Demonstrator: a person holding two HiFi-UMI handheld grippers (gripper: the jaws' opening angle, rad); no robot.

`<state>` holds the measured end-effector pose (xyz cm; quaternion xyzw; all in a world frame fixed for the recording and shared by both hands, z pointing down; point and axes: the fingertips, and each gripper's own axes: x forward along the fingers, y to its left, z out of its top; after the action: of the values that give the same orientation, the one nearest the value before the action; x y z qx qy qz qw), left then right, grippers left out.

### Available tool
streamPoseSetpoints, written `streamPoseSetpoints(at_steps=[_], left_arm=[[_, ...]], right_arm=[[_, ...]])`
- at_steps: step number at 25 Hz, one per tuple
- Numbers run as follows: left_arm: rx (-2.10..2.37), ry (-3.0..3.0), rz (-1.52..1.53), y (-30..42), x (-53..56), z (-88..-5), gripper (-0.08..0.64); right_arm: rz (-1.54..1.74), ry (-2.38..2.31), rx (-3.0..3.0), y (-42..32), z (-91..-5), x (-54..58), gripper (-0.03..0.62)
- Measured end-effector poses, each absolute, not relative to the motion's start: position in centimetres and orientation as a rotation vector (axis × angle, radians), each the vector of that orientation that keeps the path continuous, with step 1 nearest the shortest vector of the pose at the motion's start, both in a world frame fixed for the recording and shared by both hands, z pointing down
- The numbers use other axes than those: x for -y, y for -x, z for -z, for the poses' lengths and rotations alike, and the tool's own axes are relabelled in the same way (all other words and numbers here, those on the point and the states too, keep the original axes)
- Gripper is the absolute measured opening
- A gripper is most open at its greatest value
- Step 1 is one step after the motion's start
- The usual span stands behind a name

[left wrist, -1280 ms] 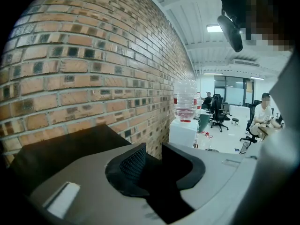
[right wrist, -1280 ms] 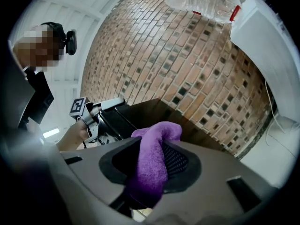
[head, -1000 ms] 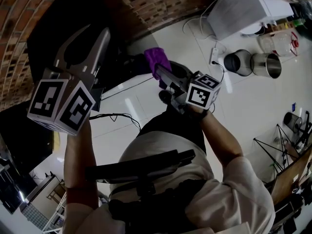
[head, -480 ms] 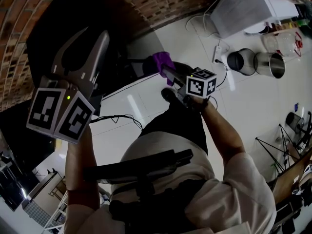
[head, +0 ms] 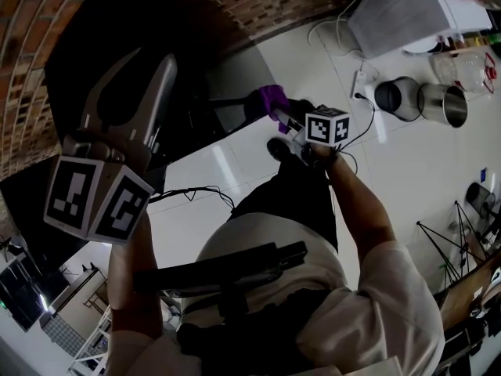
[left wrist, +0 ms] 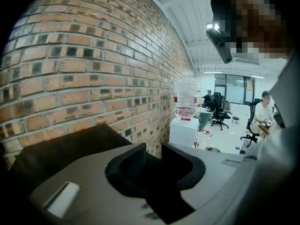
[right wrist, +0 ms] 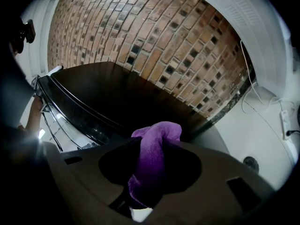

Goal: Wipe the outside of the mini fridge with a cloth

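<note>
Cloth (right wrist: 153, 153), purple, clamped in right gripper (right wrist: 151, 170) jaws, bunched end sticking out past the tips. It sits just beside the black mini fridge (right wrist: 112, 95), low on its side near the floor (head: 407, 171); contact unclear. Left gripper (left wrist: 153, 154) up over the fridge top by the brick wall (left wrist: 93, 64), jaws a narrow gap apart, nothing between them.

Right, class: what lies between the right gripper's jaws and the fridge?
Only the cloth, clamped in those jaws, its tip pointing at the dark fridge. The right gripper view shows this; whether the tip touches the fridge cannot be told.
</note>
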<state>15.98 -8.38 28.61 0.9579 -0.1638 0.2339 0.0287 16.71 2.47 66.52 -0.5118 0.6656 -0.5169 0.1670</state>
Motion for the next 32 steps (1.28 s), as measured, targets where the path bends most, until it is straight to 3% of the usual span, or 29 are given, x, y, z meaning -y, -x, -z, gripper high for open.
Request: streamPoseSetpoints(at_steps=[21,27,32], left_arm=[[0.543,-2.944,-0.704,-15.8,8.6,-28.9,0.103],[0.550,-2.949,-0.697,-15.7,8.7,-28.9,0.103],[0.566,-2.953,-0.648,-15.6,8.8,-28.7,0.103]], right_arm=[[1.840,1.547,-1.818,-17.0,-79.6,-2.4,0.140],[1.817,1.567,-1.851,-18.2,-77.8,-2.2,0.140],[1.638,1.615,-1.908,-21.8,-68.7,-1.4,0.140]])
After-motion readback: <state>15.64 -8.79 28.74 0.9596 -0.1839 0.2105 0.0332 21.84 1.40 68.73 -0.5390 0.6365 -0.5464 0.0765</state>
